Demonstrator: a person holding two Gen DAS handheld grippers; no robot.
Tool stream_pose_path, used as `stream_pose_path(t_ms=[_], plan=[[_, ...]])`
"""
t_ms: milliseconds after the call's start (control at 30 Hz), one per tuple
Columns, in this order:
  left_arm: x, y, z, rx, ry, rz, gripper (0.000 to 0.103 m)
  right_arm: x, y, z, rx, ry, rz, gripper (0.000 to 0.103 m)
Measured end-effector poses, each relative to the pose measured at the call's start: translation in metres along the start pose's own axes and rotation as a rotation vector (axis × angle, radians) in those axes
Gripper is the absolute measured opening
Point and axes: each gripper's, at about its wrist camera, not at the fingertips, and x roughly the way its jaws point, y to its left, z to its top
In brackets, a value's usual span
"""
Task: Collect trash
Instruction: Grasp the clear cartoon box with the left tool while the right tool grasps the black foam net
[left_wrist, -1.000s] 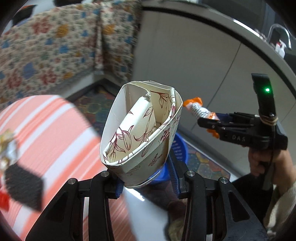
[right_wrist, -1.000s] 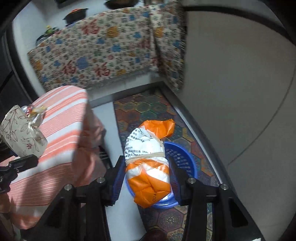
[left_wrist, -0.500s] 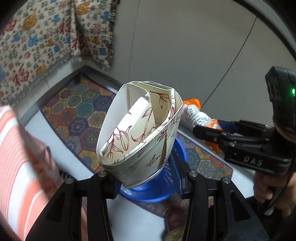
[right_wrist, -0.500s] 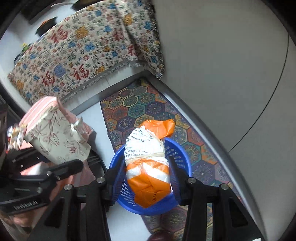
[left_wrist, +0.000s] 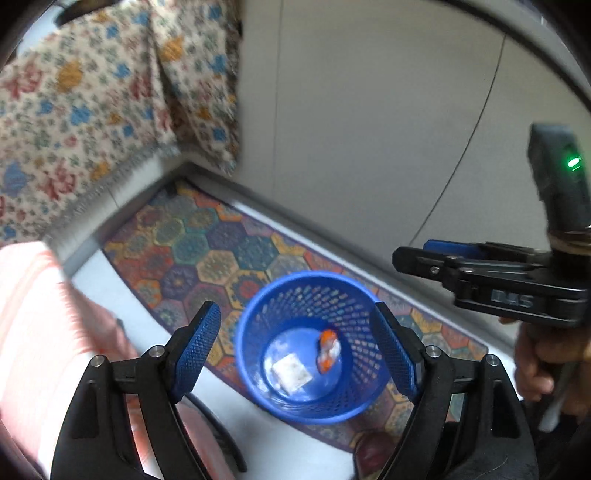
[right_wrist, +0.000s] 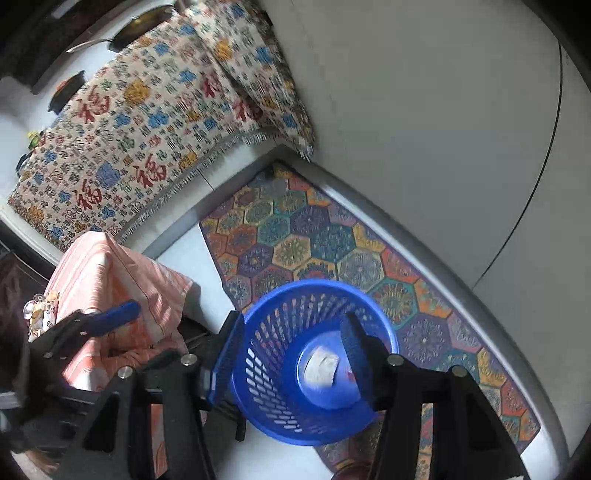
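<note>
Left gripper (left_wrist: 295, 347): black angular frame, silver screw heads, blue cross-hatched fingers (left_wrist: 195, 350). Right gripper (right_wrist: 291, 358): same black frame, silver screws and blue textured pads; white lettering on its side, a dark upright module with a green light, and a bare-skinned hand (left_wrist: 543, 365) on the handle.

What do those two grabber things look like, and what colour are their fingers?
Both are black plastic with silver screws. The left gripper and right gripper have blue, bumpy-textured finger pads. The right one carries a dark upright block with a green light and faint white lettering on its side.
</note>
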Motion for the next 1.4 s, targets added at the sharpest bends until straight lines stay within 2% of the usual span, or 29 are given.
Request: stream_pose_path(t_ms=[133,200,300,433,467,667,733,800,867,1000,1100,1200,1267,1400], plan=[[-0.057,0.02,-0.017,-0.044,-0.059,0.03,0.09,-0.028,0.027,-0.004,-0.115,-0.11,-0.053,0.056],[-0.09,0.033,-0.038,-0.063,-0.07,0.049,0.092,-0.04,0.046,-0.008,-0.174,-0.157,-0.061,0.056],[-0.128,0.055,-0.073,-0.067,-0.067,0.126,0.093,-0.055,0.078,-0.018,-0.259,-0.212,-0.055,0.056],[-0.169,0.095,-0.126,-0.114,-0.059,0.243,0.095,-0.073,0.134,-0.044,-0.38,-0.261,0.011,0.059],[-0.181,0.109,-0.142,-0.135,-0.054,0.295,0.095,-0.075,0.151,-0.052,-0.403,-0.256,0.043,0.059],[-0.219,0.174,-0.202,-0.256,-0.035,0.471,0.096,-0.078,0.26,-0.108,-0.593,-0.17,0.233,0.059],[-0.223,0.194,-0.218,-0.313,-0.019,0.496,0.096,-0.07,0.293,-0.13,-0.638,-0.101,0.302,0.059],[-0.23,0.218,-0.237,-0.388,0.005,0.515,0.096,-0.059,0.316,-0.148,-0.665,-0.044,0.326,0.059],[-0.237,0.237,-0.261,-0.455,0.039,0.565,0.096,-0.048,0.331,-0.163,-0.707,-0.007,0.315,0.059],[-0.241,0.264,-0.287,-0.555,0.087,0.628,0.097,-0.023,0.348,-0.181,-0.781,0.07,0.255,0.059],[-0.243,0.281,-0.297,-0.623,0.074,0.634,0.103,-0.02,0.35,-0.185,-0.829,0.048,0.214,0.062],[-0.248,0.297,-0.304,-0.68,0.046,0.657,0.103,-0.014,0.353,-0.179,-0.821,0.062,0.218,0.071],[-0.25,0.31,-0.308,-0.733,0.033,0.64,0.103,-0.008,0.361,-0.177,-0.82,0.068,0.209,0.075],[-0.251,0.324,-0.306,-0.734,0.046,0.635,0.103,0.003,0.372,-0.17,-0.811,0.078,0.198,0.082]])
